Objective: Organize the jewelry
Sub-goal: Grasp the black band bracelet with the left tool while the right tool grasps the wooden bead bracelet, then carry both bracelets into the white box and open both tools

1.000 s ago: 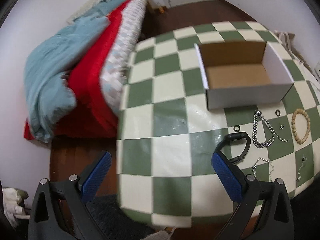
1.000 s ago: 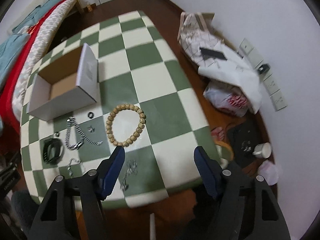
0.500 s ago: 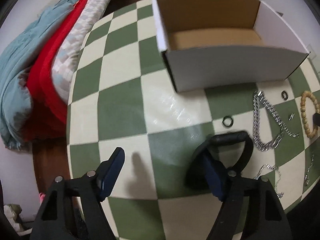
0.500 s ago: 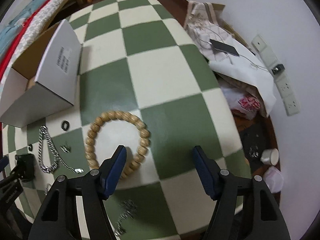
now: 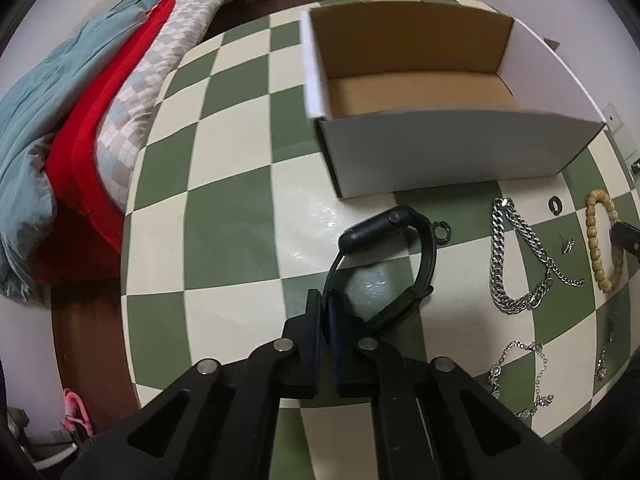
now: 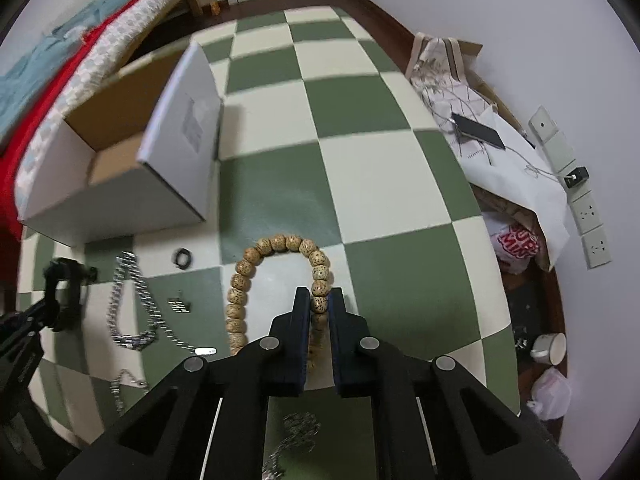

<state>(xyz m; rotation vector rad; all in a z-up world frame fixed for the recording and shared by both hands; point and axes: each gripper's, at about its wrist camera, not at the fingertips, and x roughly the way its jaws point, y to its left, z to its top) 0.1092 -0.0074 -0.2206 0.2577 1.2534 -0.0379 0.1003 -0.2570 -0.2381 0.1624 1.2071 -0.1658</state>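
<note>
Your left gripper is clamped on the strap of the black watch, which loops out ahead of its fingers over the checked table. Your right gripper pinches one bead of the wooden bracelet, the rest trailing forward and to its left. Lift both straight up so nothing snags the steel chain between them, then carry each over the near wall of the open box ahead before letting go.
</note>
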